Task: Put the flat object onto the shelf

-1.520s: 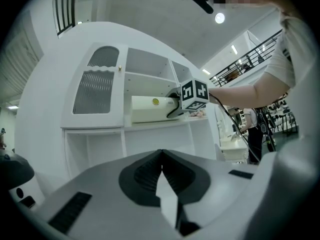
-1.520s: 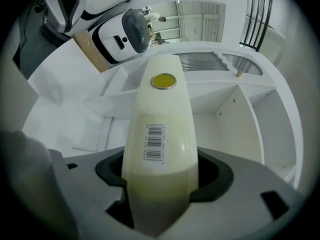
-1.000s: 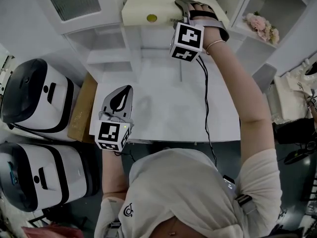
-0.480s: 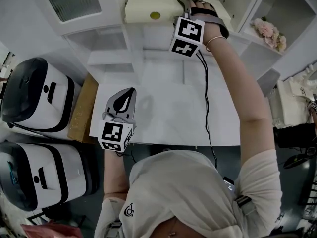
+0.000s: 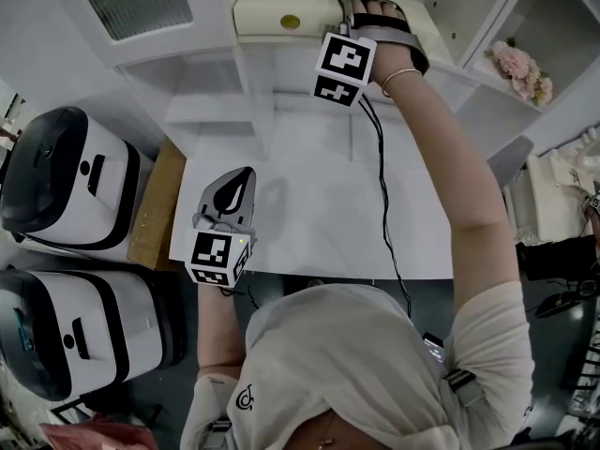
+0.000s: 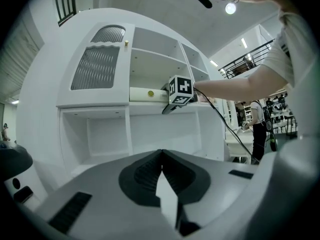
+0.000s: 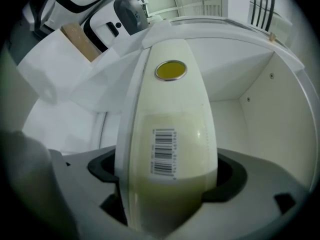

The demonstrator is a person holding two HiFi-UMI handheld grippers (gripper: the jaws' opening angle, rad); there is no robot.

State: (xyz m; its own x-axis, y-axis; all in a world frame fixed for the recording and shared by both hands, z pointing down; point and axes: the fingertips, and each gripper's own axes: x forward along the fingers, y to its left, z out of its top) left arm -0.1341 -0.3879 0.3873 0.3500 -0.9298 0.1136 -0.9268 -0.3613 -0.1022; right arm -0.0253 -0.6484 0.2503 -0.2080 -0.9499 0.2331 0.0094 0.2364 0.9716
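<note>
The flat object point(image 5: 272, 12) is a cream box with a yellow dot and a barcode label point(image 7: 172, 114). It lies on the upper shelf point(image 5: 309, 50) of the white cabinet, yellow dot end pointing left. My right gripper point(image 5: 345, 9) reaches in from the right, its jaws on either side of the box's near end point(image 7: 167, 166). They are opening, and a dark gap shows at the left pad. My left gripper point(image 5: 234, 181) hovers low over the white table point(image 5: 319, 204), shut and empty, its tips meeting point(image 6: 161, 151).
Two white and black appliances point(image 5: 66, 186) point(image 5: 75, 326) stand at the left beside a brown cardboard box point(image 5: 155, 204). Pink flowers point(image 5: 516, 59) sit in a right-hand cabinet compartment. A cable point(image 5: 386, 195) hangs from my right gripper across the table.
My right gripper's marker cube has shifted slightly left and up. The cream box stays on the shelf. My left gripper has hardly moved.
</note>
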